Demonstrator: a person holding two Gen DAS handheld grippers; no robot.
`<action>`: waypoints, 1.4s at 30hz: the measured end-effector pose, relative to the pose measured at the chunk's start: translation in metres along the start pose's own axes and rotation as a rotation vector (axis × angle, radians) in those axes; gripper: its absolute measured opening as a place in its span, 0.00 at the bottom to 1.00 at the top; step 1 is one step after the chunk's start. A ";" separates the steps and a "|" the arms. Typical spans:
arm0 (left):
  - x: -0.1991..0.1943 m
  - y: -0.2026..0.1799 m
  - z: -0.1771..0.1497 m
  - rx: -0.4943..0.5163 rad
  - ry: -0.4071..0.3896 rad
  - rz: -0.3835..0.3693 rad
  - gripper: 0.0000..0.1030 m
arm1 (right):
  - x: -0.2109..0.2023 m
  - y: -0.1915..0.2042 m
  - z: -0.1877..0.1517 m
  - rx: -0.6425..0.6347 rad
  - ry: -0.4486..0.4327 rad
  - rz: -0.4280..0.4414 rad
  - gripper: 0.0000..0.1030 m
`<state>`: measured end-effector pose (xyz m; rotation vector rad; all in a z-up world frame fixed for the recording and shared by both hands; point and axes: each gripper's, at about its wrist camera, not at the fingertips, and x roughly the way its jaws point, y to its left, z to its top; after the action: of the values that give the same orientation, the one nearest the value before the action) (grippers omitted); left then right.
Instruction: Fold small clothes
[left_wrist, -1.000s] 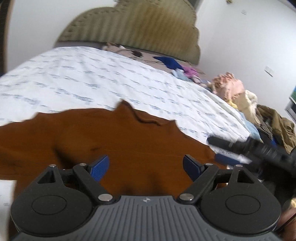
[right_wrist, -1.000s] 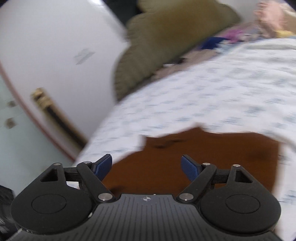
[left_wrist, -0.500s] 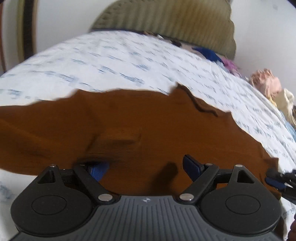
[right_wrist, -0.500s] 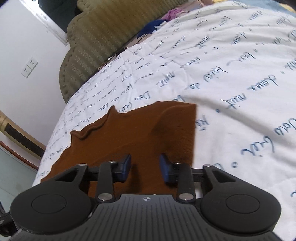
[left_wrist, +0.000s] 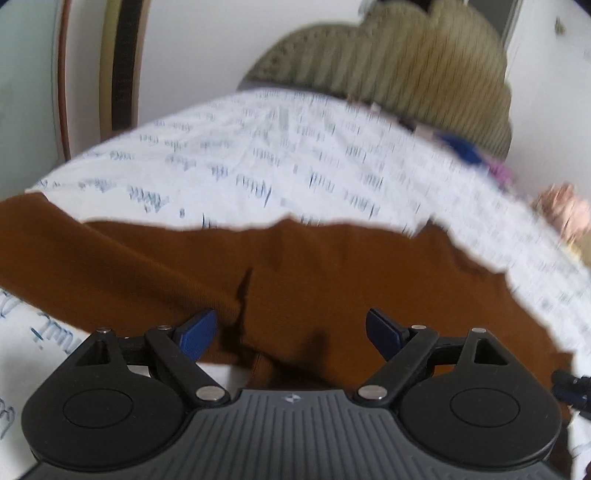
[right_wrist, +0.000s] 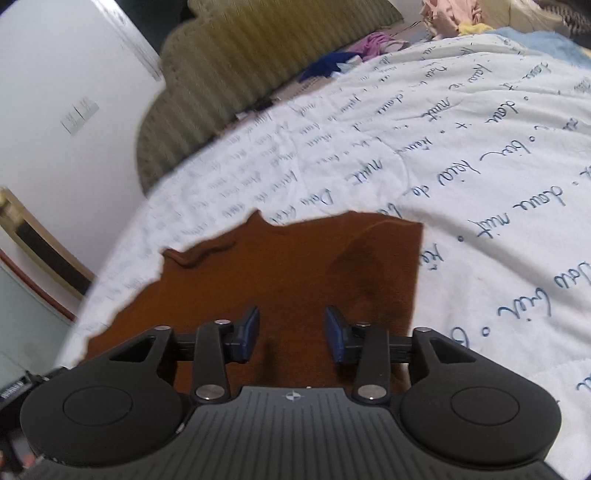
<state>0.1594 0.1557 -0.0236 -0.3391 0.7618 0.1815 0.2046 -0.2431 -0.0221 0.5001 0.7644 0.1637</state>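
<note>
A brown knit garment (left_wrist: 332, 280) lies spread flat on a white bedspread (left_wrist: 295, 162) printed with blue script. One sleeve reaches out to the left. My left gripper (left_wrist: 291, 332) hangs just above the garment's near edge, open wide, with nothing pinched between its blue pads (left_wrist: 197, 332). In the right wrist view the same garment (right_wrist: 295, 273) shows its straight right edge and a ragged collar. My right gripper (right_wrist: 292, 332) is low over that part, its jaws narrow and opening. Cloth lies under them, but no pad presses on it.
An olive ribbed headboard (right_wrist: 229, 85) stands at the far end of the bed. Loose clothes, blue (right_wrist: 328, 62), purple and pink (right_wrist: 447, 16), are heaped near it. A wall with a wood-framed panel (left_wrist: 122, 66) borders the bed's left side.
The left wrist view has swung left and dropped, so the left sleeve now shows. The right gripper sank toward the garment's right part; its jaws narrowed sharply, then widened a little.
</note>
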 end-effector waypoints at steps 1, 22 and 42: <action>0.008 -0.001 -0.003 0.011 0.026 0.006 0.85 | 0.007 -0.003 -0.001 -0.010 0.020 -0.033 0.40; -0.116 0.210 -0.003 -0.368 -0.190 0.194 0.86 | 0.014 0.191 -0.051 -0.298 0.166 0.394 0.49; -0.072 0.373 0.009 -0.888 -0.052 0.069 0.88 | 0.022 0.285 -0.139 -0.488 0.333 0.466 0.51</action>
<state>0.0083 0.5031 -0.0543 -1.1438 0.6056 0.5937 0.1337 0.0644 0.0190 0.1759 0.8853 0.8631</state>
